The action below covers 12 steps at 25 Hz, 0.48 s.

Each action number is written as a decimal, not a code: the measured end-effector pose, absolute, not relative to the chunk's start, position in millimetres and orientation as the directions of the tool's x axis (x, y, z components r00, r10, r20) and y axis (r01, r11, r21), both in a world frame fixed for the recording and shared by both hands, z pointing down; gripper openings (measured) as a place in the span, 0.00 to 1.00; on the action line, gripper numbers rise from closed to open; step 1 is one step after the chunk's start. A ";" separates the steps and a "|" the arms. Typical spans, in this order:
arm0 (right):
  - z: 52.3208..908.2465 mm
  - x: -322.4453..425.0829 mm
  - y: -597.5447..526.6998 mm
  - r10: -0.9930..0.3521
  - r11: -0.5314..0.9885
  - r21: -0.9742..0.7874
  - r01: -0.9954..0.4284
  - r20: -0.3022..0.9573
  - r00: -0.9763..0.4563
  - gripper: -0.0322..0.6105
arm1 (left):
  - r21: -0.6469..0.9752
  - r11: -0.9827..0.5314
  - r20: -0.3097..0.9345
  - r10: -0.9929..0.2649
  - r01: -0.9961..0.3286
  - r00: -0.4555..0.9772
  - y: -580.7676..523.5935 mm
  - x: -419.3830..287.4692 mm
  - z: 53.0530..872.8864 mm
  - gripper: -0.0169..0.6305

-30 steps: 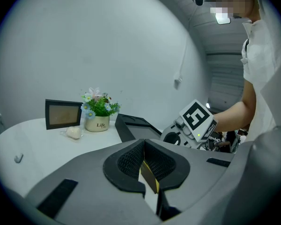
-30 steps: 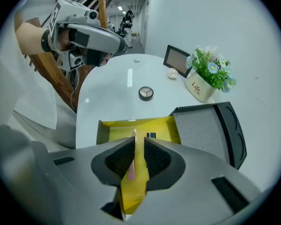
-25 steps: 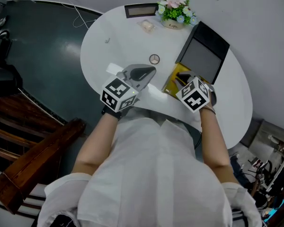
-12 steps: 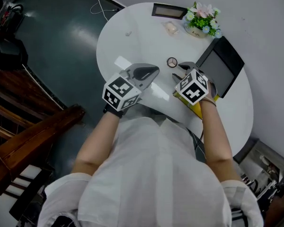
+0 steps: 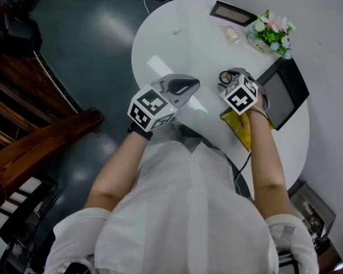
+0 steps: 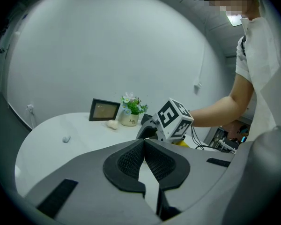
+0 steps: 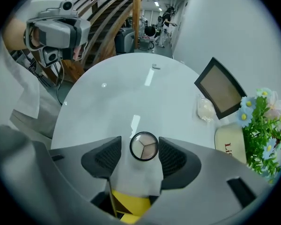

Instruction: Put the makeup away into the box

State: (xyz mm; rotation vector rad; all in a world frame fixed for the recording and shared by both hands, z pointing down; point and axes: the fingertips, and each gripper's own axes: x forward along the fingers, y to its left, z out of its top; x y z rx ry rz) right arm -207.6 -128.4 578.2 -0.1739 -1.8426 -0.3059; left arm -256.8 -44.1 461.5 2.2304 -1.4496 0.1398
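The right gripper point(image 7: 141, 154) has swung from the yellow box point(image 5: 240, 125) to the round compact point(image 7: 144, 146) at centre frame, its jaws just spread around it. The left gripper point(image 6: 144, 157) has its jaws pressed together, empty.

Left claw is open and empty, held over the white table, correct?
Not quite. The left claw is shut, with its pads pressed together, as the left gripper view shows. It is empty and held over the white table.
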 end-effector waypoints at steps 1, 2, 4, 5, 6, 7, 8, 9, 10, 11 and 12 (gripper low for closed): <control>582.1 -208.0 -129.9 -0.037 0.955 0.116 0.272 0.959 -0.280 0.41 | 0.333 -0.326 0.334 -0.837 -0.885 0.434 -43.4 -258.0 462.6 0.05; 585.6 -208.2 -131.5 -0.038 0.956 0.114 0.269 0.961 -0.272 0.41 | 0.335 -0.324 0.335 -0.837 -0.885 0.433 -42.7 -259.1 463.7 0.05; 591.3 -208.8 -134.3 -0.044 0.956 0.115 0.269 0.965 -0.258 0.41 | 0.340 -0.320 0.336 -0.837 -0.884 0.432 -41.0 -260.3 465.4 0.05; 593.4 -208.8 -135.5 -0.046 0.955 0.116 0.273 0.967 -0.251 0.41 | 0.342 -0.318 0.337 -0.837 -0.884 0.432 -40.2 -260.4 466.1 0.05; 595.1 -208.5 -136.4 -0.047 0.954 0.116 0.276 0.969 -0.244 0.41 | 0.344 -0.317 0.337 -0.837 -0.884 0.432 -39.4 -260.4 466.7 0.05; 596.3 -208.2 -136.8 -0.047 0.954 0.114 0.277 0.970 -0.239 0.41 | 0.345 -0.316 0.337 -0.837 -0.884 0.431 -38.4 -260.5 467.2 0.05; 596.9 -207.9 -136.8 -0.044 0.955 0.110 0.274 0.971 -0.236 0.41 | 0.346 -0.315 0.338 -0.837 -0.884 0.431 -37.3 -260.9 467.7 0.05; 597.1 -207.8 -136.4 -0.040 0.957 0.105 0.271 0.972 -0.233 0.41 | 0.347 -0.313 0.339 -0.837 -0.884 0.430 -36.2 -261.6 468.1 0.05; 597.0 -207.9 -135.8 -0.035 0.958 0.099 0.270 0.972 -0.231 0.41 | 0.348 -0.312 0.339 -0.837 -0.884 0.429 -35.4 -262.4 468.4 0.05; 597.2 -208.2 -135.0 -0.031 0.958 0.094 0.272 0.973 -0.230 0.40 | 0.349 -0.311 0.339 -0.838 -0.884 0.428 -34.9 -263.1 468.5 0.05; 597.4 -208.3 -134.3 -0.028 0.957 0.093 0.275 0.973 -0.229 0.39 | 0.348 -0.311 0.338 -0.838 -0.884 0.428 -34.7 -263.5 468.5 0.05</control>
